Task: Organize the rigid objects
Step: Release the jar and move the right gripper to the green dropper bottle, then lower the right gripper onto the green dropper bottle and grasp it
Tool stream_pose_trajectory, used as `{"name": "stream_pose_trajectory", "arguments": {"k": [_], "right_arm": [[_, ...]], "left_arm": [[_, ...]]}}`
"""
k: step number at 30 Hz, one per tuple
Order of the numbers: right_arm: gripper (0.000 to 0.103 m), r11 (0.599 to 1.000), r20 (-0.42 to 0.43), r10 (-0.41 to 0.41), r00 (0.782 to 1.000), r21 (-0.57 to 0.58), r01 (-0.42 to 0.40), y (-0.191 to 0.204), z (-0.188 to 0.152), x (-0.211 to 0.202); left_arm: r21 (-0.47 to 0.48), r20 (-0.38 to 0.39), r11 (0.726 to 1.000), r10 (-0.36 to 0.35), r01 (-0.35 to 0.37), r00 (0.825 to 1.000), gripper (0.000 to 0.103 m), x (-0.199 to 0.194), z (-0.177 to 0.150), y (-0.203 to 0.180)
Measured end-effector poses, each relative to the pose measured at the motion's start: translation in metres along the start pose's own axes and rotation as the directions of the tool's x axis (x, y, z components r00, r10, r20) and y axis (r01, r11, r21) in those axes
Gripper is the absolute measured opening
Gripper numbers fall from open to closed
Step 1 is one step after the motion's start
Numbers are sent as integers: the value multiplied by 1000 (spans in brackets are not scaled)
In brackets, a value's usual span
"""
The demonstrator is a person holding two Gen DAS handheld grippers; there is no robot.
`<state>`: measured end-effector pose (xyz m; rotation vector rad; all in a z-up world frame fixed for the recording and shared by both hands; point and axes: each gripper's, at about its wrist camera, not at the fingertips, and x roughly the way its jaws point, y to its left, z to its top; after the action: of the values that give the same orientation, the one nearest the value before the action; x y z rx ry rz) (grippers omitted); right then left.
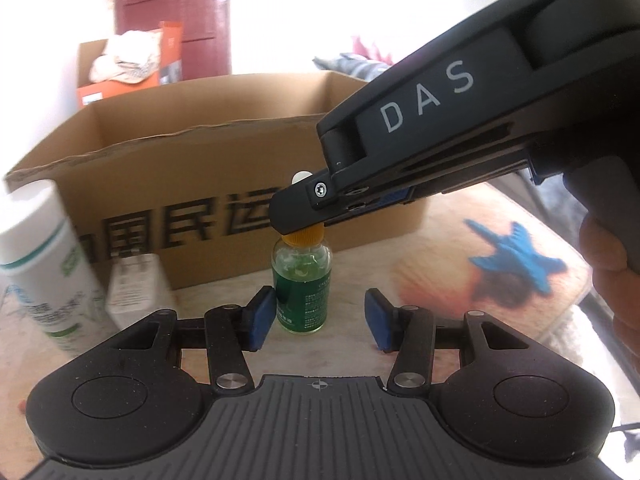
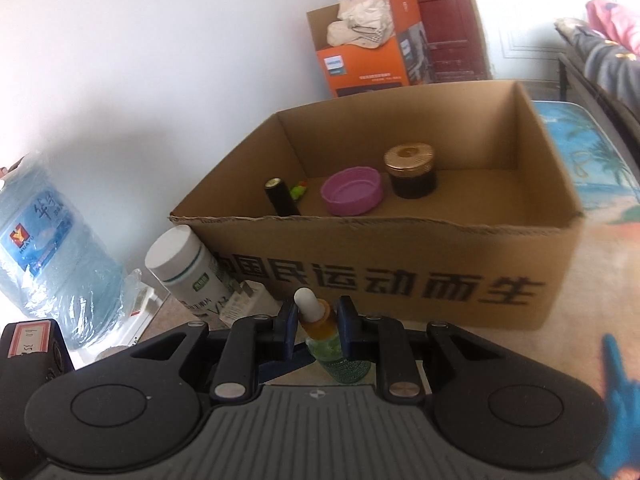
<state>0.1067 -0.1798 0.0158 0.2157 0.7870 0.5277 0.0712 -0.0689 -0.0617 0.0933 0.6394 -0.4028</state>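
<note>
The right gripper (image 2: 317, 326), low in the frame's centre, is clamped on the orange collar of the dropper bottle (image 2: 340, 356), which stands before the cardboard box (image 2: 400, 280). Lift it straight up, clearing the rim. The left gripper (image 1: 320, 318) stands apart around the bottle. Only the right view shows the box's contents: a purple lid (image 2: 352, 190) and a dark jar (image 2: 411, 170).

Small green glass dropper bottle (image 2: 340, 354) on table just before open brown cardboard box (image 2: 400, 280), white cylindrical plastic canister (image 2: 186, 270) to its left — inside box, round purple lid (image 2: 352, 192) left of dark gold-capped jar (image 2: 412, 170).
</note>
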Motion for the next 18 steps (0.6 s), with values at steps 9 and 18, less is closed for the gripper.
{"name": "stream_pose_trajectory", "arguments": {"k": [9,18], "right_arm": [[23,999,13,-20,1000,30,20,-14,-6,-16],[24,1000,20,-19,1000,6,19,-12,-6,-15]], "left_arm": [[20,-3,999,-43,43,999,49,13,0,-14],[40,-34,999,19,-17,999,46,33,1,-17]]}}
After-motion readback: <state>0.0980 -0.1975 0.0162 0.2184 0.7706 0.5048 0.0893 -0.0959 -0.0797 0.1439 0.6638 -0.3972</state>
